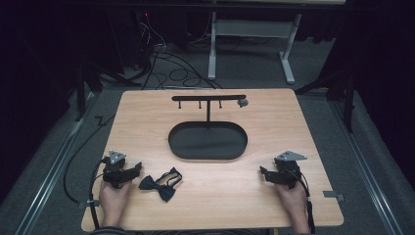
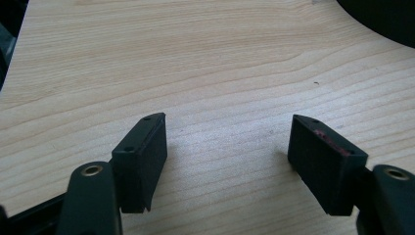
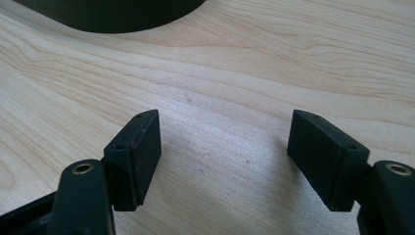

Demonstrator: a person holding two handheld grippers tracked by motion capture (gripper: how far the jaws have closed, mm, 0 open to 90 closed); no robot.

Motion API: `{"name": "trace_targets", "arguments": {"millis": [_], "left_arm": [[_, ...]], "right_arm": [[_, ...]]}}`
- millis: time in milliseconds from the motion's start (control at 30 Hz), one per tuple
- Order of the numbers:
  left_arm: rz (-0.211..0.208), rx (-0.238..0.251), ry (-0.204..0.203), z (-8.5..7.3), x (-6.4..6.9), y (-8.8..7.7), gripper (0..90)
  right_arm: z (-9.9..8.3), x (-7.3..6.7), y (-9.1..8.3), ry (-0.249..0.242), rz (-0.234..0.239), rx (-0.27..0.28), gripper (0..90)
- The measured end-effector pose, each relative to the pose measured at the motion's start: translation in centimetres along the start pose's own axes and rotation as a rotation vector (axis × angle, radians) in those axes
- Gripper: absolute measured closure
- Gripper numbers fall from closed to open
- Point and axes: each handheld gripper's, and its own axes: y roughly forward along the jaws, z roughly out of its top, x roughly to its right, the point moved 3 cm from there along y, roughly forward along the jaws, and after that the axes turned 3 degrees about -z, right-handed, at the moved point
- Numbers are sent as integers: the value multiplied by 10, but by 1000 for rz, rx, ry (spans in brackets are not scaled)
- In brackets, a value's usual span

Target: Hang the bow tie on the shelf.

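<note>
Both tools, left and right, gape wide near the bare black tray.

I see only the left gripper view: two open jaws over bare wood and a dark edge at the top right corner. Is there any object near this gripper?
Observer: Yes. In the high view a black bow tie lies flat on the table, just to the right of the left gripper, apart from it.
Operator: What is the dark edge in my corner?
Observer: It is an oval black tray in the middle of the table, the base of a stand whose crossbar carries small hooks.
Operator: And the other gripper?
Observer: The right gripper rests near the table's front right, jaws open with nothing between them.
</note>
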Motion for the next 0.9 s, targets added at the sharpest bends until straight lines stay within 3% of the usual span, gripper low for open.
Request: {"name": "trace_targets", "arguments": {"millis": [667,900], "left_arm": [[-12,-2,5,0,1,0,282],[-8,2,0,0,-1,-1,320]], "right_arm": [[0,0,0,-1,0,0,298],[0,0,0,0,0,0,298]]}}
